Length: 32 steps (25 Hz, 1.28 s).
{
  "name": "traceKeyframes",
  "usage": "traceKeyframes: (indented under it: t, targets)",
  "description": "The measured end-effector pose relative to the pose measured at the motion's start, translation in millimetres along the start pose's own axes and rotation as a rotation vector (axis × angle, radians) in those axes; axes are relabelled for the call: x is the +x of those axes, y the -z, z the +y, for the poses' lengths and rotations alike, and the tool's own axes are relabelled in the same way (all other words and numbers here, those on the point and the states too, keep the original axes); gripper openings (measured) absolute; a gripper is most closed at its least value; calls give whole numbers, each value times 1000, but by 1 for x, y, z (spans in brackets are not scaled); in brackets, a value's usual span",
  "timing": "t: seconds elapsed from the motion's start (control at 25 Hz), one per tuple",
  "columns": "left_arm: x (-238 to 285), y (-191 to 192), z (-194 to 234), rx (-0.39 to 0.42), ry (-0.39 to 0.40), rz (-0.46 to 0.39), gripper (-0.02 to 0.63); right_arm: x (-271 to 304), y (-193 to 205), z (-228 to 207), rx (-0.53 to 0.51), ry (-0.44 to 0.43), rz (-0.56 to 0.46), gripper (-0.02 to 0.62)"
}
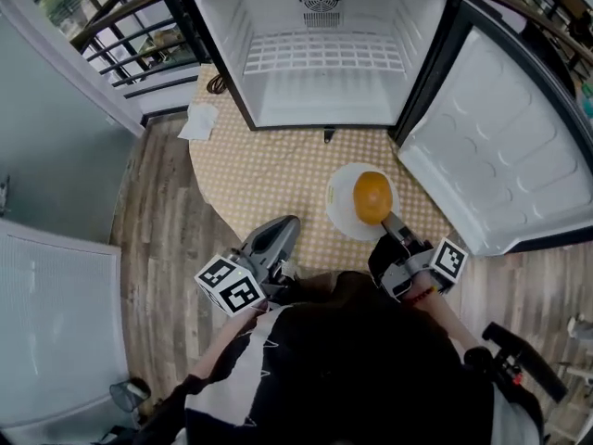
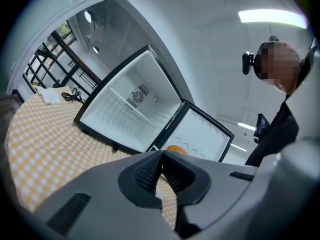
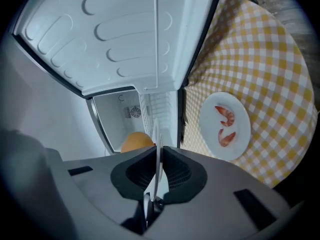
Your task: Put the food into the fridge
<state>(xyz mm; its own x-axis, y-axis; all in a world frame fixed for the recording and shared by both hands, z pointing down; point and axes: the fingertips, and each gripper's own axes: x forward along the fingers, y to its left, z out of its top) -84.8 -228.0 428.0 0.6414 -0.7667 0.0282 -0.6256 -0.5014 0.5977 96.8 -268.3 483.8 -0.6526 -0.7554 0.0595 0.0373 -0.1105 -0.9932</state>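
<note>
An orange bun (image 1: 372,196) sits on a white plate (image 1: 345,209), which hangs above the yellow checked cloth (image 1: 269,174) in front of the open fridge (image 1: 320,63). My right gripper (image 1: 391,222) is shut on the plate's near rim. In the right gripper view the rim (image 3: 158,134) runs edge-on between the pads, with the bun (image 3: 136,141) beyond it. A second white plate (image 3: 207,119) with two shrimps (image 3: 226,116) lies on the cloth; the head view does not show it. My left gripper (image 1: 285,225) is shut and empty, held near my body.
The fridge is empty, with a wire shelf (image 1: 322,54) inside, and its door (image 1: 500,146) swings wide to the right. A white paper (image 1: 199,120) and a dark cable (image 1: 216,84) lie at the cloth's far left. Wooden floor (image 1: 153,230) surrounds the table.
</note>
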Motion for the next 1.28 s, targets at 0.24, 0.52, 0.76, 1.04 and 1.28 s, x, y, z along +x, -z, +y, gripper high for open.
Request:
traceKeyframes:
  t: [0.24,0.52,0.76,1.04,1.28]
  targets:
    - [26,-36,47,31,78,89,14,47,-3,-5,23,9,-97,31]
    - [46,-59,103,25,105,135,14,101,-14,-15,50,18,-172,32]
    - [59,-68,127,-2,148,193,14,131,-27,-12,6,40,-233,32]
    - [75,-74,134,-14,241,249,14,141,-36,-11,-19,75,-319,32]
    - [76,-78,149,3,291,276,12,150,-52,-18,-93,150,-384,32]
